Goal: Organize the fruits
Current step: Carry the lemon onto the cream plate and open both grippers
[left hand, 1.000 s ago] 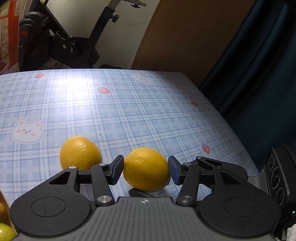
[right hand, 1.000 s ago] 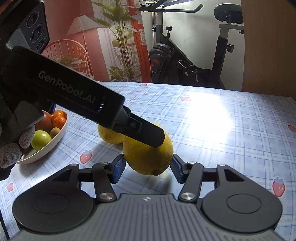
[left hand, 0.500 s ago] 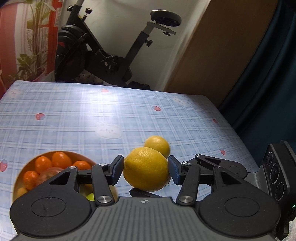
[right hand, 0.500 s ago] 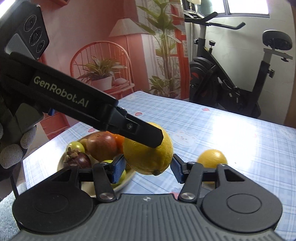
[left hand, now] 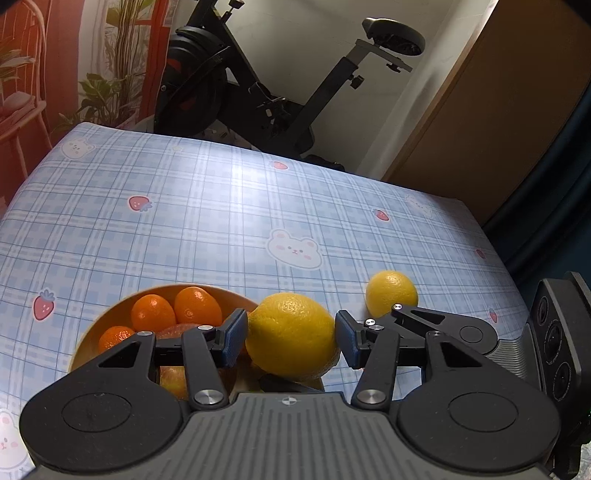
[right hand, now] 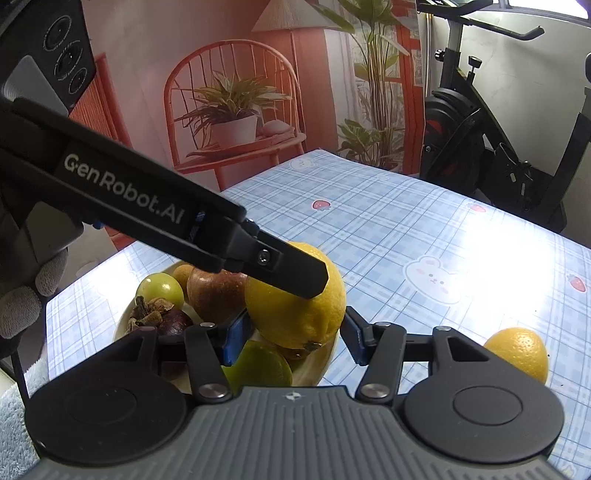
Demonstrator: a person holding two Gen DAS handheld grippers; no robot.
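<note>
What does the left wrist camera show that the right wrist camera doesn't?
Only the left wrist view shows the small oranges at the back of the bowl and the bike's saddle.

Only the right wrist view shows the green fruit, the apple, the dark mangosteen, the plant on the red chair, and a gloved hand.

Both show the held lemon, gripped by the left gripper and the right gripper, and the second lemon on the table.

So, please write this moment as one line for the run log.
stage: carrying | held: lemon between both grippers, left gripper, right gripper | over: fruit bowl | left on table: second lemon
</note>
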